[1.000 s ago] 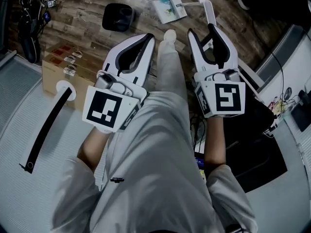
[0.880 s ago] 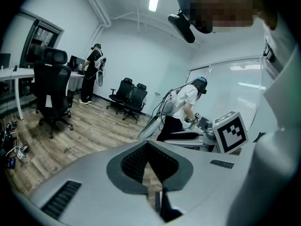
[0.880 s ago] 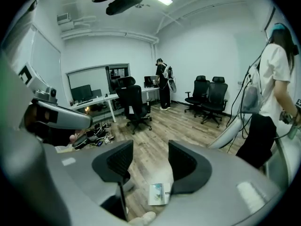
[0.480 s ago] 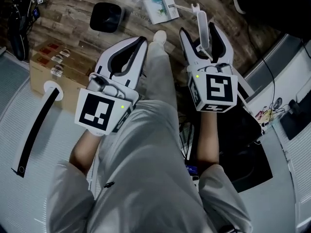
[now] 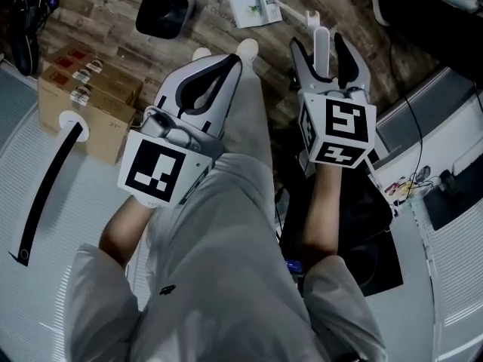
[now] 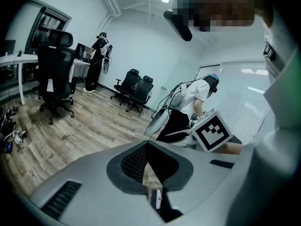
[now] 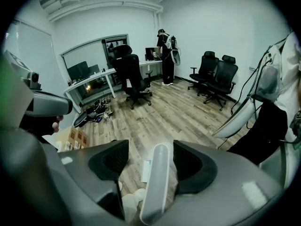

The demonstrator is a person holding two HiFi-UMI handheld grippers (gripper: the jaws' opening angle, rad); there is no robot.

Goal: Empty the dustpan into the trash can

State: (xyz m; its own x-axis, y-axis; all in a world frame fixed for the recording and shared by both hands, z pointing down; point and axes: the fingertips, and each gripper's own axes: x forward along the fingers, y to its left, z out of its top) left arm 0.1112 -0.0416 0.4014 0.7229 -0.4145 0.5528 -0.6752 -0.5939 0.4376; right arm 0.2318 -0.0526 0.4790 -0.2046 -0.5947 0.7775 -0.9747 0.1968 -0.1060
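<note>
The dustpan (image 5: 253, 3) lies on the wood floor at the top of the head view, with pale scraps in it. Its white handle (image 5: 321, 42) rises toward me. My right gripper (image 5: 319, 47) straddles that handle, its jaws opening, with a gap on each side of the handle (image 7: 156, 180) in the right gripper view. The black trash can (image 5: 162, 12) stands on the floor to the dustpan's left. Over my left leg, my left gripper (image 5: 229, 61) is shut with nothing in it; its pads (image 6: 136, 163) meet in the left gripper view.
A cardboard box (image 5: 84, 89) sits at the left beside a long black strip (image 5: 47, 181). Cables lie at the top left. Dark gear and wires (image 5: 377, 202) crowd the right. Office chairs (image 7: 214, 76) and other people (image 6: 188, 102) stand farther off.
Both grippers have come down toward the floor. The right gripper's jaws have spread wider and now stand either side of the white handle. The left gripper stayed shut.
</note>
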